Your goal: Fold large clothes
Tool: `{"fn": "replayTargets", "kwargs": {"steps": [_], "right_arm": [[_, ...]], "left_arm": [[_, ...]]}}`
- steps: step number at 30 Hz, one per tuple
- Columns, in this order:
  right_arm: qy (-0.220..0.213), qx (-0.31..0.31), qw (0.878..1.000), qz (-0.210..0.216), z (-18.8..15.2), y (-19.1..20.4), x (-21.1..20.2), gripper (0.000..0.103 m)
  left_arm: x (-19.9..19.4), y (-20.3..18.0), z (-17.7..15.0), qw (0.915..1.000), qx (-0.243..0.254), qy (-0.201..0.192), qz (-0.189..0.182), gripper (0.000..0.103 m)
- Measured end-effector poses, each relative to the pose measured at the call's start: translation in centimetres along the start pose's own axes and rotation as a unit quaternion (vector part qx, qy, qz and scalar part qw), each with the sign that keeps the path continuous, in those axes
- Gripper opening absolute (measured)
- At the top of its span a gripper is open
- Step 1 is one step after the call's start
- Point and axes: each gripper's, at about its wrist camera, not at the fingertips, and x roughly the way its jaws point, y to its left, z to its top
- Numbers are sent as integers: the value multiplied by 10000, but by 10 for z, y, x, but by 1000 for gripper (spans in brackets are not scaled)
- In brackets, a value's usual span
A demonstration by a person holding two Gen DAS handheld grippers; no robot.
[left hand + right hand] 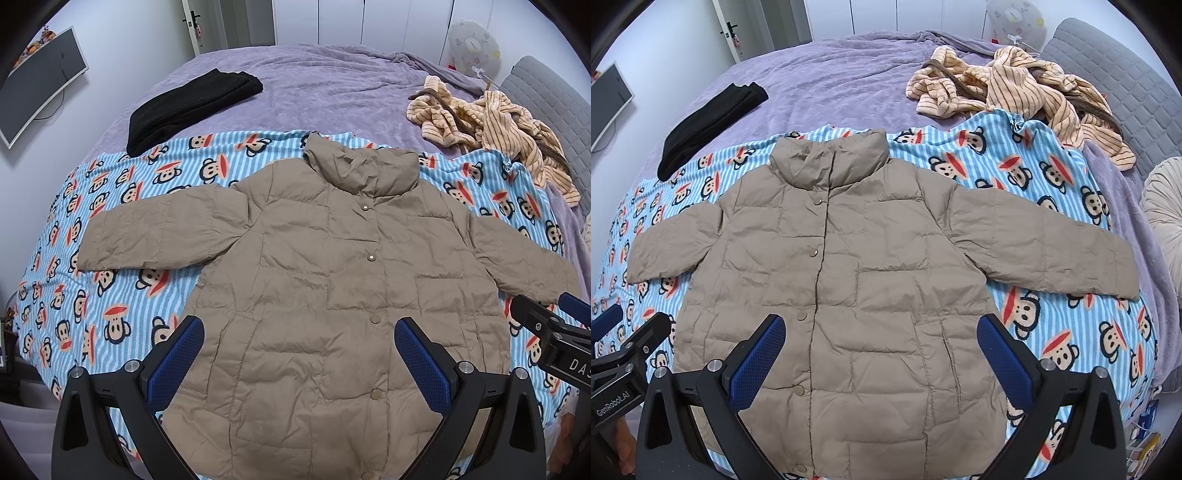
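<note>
Through the left wrist camera I see my left gripper (299, 354) with its jaws spread wide and holding nothing, hovering over the lower front of the tan puffer jacket (325, 280). The jacket lies flat, snapped closed, on the monkey-print blanket (122, 302), collar away from the jaws and both sleeves spread out to the sides. Beyond the jaws to the left sits a folded black garment (192, 107); beyond to the right, a heap of striped orange clothing (491, 125), both on the purple bed cover (314, 85). My right gripper (546, 328) pokes in at the right edge.

Through the right wrist camera, the right gripper's jaws are likewise released, with the jacket's hem area between and below them.
</note>
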Motion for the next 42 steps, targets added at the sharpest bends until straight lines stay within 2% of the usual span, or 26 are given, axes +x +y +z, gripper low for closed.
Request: {"fn": "replayTargets", "kwargs": {"steps": [31,42], "right_arm": [[11,2,10000,3,-1,-2,0,103],[84,82,9999,33,-6,0,8,103]], "left_arm": [[0,-2,-1,10000,8,23,-16,103],[16,7,-5,9996,-100,190,-187,103]]}}
